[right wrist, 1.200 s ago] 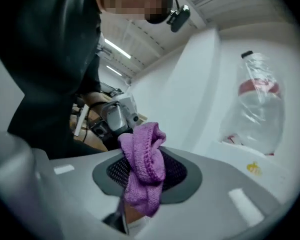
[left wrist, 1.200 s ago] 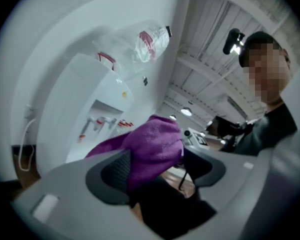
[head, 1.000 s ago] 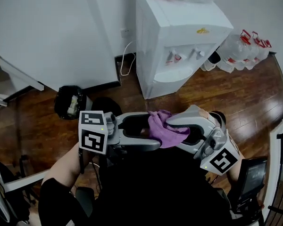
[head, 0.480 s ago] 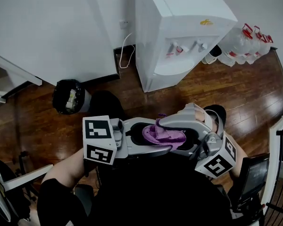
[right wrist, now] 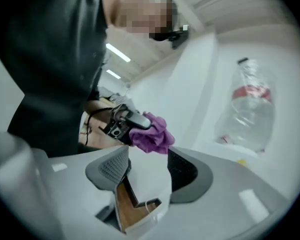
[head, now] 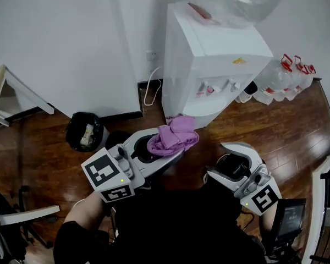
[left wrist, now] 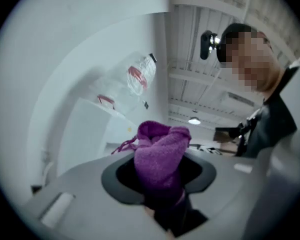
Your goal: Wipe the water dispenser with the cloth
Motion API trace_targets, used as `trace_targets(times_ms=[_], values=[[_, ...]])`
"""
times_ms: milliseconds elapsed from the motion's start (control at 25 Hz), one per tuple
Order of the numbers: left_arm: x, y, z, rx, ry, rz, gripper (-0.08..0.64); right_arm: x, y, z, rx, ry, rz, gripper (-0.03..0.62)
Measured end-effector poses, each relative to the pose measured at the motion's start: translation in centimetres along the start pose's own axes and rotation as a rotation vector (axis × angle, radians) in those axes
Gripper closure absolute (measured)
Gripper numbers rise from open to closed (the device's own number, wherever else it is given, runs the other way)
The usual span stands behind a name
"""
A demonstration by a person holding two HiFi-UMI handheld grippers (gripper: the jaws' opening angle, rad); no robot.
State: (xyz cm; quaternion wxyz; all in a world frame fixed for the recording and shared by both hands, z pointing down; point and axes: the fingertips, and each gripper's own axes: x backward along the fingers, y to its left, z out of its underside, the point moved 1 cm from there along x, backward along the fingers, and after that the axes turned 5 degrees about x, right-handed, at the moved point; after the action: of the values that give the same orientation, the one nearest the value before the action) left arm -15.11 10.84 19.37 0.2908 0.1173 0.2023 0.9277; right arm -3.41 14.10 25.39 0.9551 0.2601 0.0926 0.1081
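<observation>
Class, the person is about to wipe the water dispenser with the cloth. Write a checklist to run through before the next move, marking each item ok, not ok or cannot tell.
1. Cloth gripped: ok. The left tongs, whose jaws have just been closing, pinch the purple cloth.
2. Right tongs free: ok. The jaws have just been opening, with nothing between them.
3. Cloth on the water dispenser: not ok. It is held short of it.
4. Way to the dispenser: ok. Nothing shows between.
5. Cloth damp: cannot tell.
</observation>
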Motion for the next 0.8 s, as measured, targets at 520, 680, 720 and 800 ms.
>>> trace_targets(times_ms=[520, 680, 720, 800], values=[[-4.6, 9.7, -7.6, -0.287, -0.297, 0.099, 0.379, -5.2, -6.6, 5.0, -0.581, -0.071, 0.319, 0.439], [-7.1, 13.4, -10.4, -0.275, -0.338, 0.077, 0.379, -5.2, -7.7, 6.9, -0.618, -0.047, 0.352, 0.451], [-7.7, 14.5, -11.4, -0.281, -0.344, 0.063, 0.377, -5.2, -8.3, 7.2, -0.626, -0.05, 0.37, 0.456], [-8.9, 17.7, -13.4, -0.307, -0.331, 0.008, 0.377, -5.2, -9.9, 7.6, -0.636, -0.06, 0.412, 0.462]])
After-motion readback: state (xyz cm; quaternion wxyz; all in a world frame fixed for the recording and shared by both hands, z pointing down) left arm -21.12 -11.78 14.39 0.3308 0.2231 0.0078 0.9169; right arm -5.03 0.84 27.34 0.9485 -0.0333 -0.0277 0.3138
